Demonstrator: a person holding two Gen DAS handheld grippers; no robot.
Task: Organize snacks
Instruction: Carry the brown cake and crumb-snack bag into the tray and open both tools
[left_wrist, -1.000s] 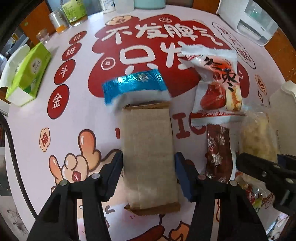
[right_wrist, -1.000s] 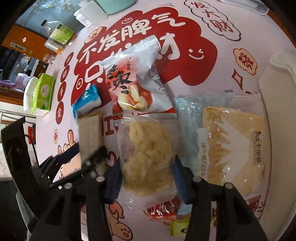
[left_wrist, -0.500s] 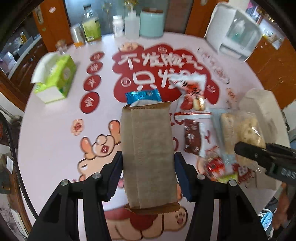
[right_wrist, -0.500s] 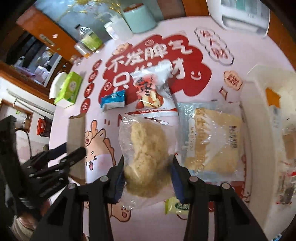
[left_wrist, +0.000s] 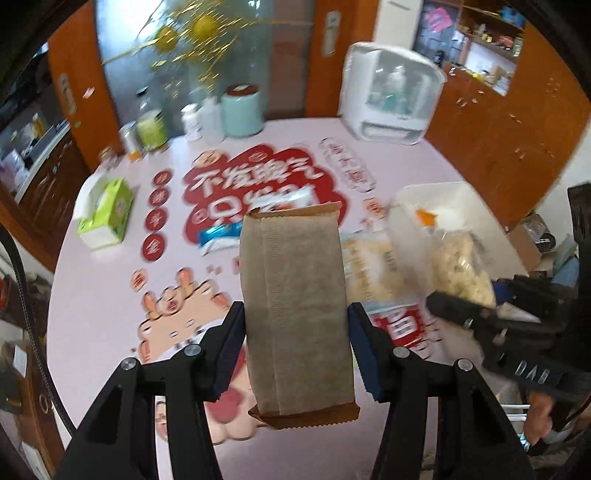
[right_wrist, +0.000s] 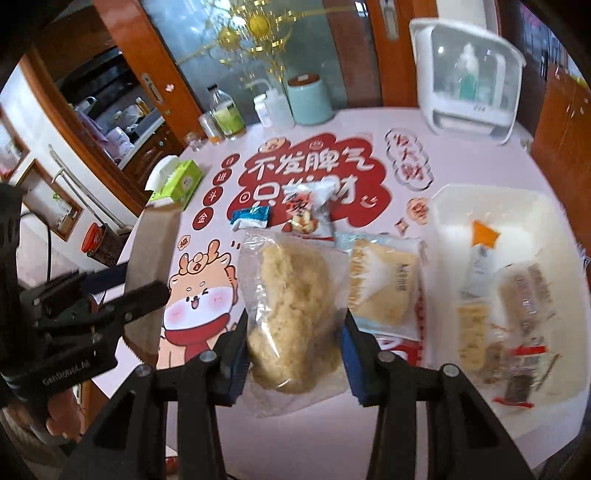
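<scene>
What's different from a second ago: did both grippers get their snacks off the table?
Yes. The left gripper has lifted the brown paper packet clear of the table. The right gripper, whose jaws have just been closing, now clamps the clear bag of puffed snack and has raised it too. The blue packet, red-and-white packet, pale cracker pack and white bin stayed put.

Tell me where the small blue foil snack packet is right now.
The small blue foil snack packet lies flat on the pink printed tablecloth, mid-table in the right wrist view, just left of the white-and-red snack bag and right of the green tissue box.
</scene>
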